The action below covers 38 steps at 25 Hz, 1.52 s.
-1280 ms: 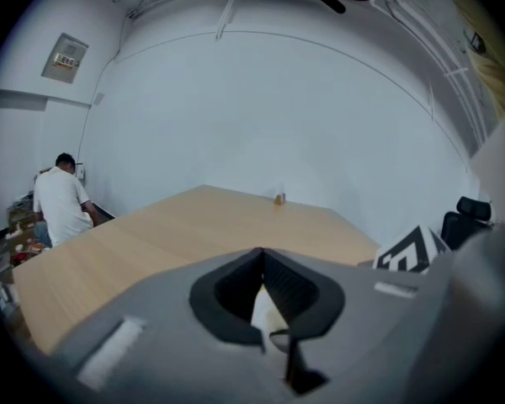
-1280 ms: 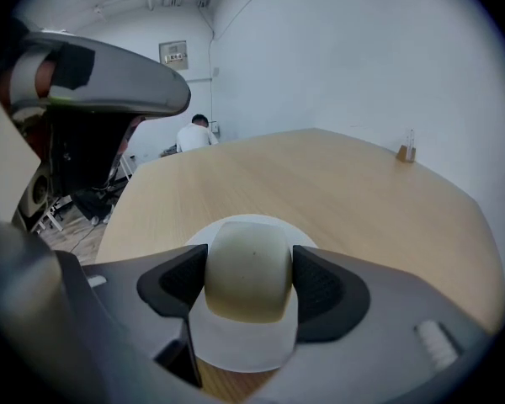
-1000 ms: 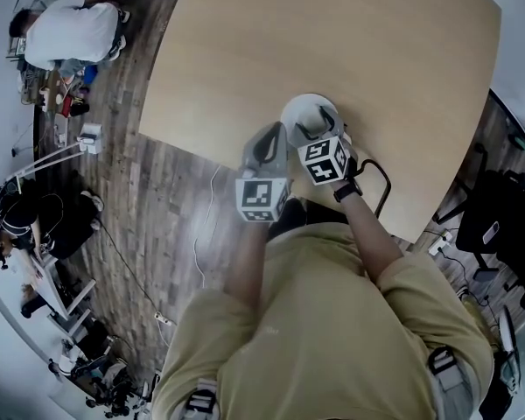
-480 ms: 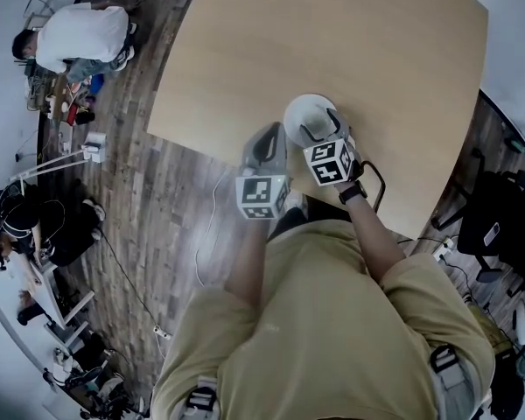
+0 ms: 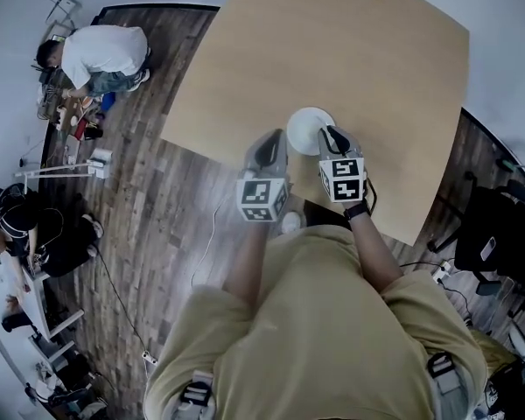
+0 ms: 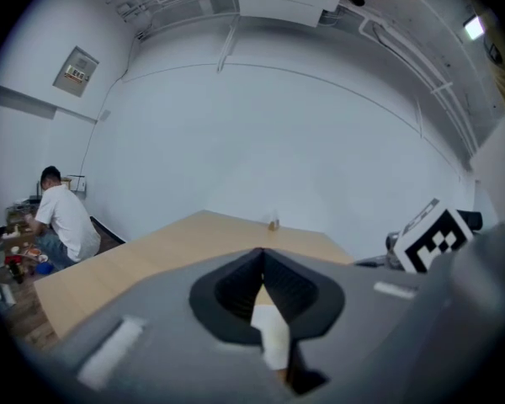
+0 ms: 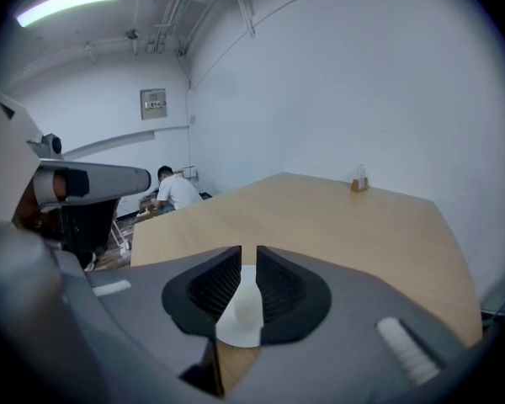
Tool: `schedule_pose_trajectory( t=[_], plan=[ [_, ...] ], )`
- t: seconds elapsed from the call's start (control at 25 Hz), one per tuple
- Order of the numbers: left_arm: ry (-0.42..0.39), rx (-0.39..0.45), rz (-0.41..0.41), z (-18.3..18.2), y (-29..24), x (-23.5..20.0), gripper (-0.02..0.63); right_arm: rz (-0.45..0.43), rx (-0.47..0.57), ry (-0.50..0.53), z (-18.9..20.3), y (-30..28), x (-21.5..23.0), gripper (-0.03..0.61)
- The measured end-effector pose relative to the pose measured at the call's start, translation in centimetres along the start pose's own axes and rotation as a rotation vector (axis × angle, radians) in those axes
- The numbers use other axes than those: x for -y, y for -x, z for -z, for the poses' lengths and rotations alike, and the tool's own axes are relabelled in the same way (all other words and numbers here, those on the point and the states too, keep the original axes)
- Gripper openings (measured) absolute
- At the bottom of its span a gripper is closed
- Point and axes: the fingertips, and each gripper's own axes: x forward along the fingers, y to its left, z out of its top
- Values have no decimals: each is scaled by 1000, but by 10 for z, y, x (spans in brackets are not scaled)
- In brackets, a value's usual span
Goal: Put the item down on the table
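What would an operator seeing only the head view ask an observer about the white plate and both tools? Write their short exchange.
Operator: Is the right tool gripping the white plate?
Observer: Yes. In the right gripper view its jaws pinch the white plate's rim.
Operator: Does the left tool hold anything?
Observer: No. In the left gripper view its jaws meet at their tips, with nothing clamped.

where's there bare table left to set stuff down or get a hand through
Bare: the wide table stretch from the white plate to the small object at the far edge, plus both sides of the plate. Crowded: only the near edge, where the plate, left gripper and right gripper bunch.
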Motion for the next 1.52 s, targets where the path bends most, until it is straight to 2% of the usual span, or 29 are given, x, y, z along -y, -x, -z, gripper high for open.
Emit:
schedule_pose_trajectory(
  t=[0.12, 0.36, 0.52, 0.64, 0.88, 1.0, 1.2, 1.52],
  plan=[
    [-10, 19, 14, -7, 18, 5, 0, 39, 52, -13, -11, 29, 0, 26],
    [-46, 69, 46, -27, 49, 10, 0, 115, 137, -32, -29, 79, -3, 6],
    [-164, 112, 78, -46, 71, 28, 0, 169, 235, -38, -48, 117, -7, 5],
    [-207, 141, 111, -59, 93, 42, 0, 195, 312, -30, -65, 150, -15, 5],
    [-182, 214, 130, -81, 133, 59, 0, 239, 430, 1, -86, 211, -31, 5],
    [-199, 223, 126, -88, 141, 64, 0, 256, 468, 9, -90, 231, -36, 5],
    [-203, 223, 97, -92, 152, 62, 0, 286, 499, 37, -89, 255, -45, 5],
    [-210, 224, 99, -82, 154, 73, 0, 291, 504, 48, -77, 275, -46, 6]
  ],
)
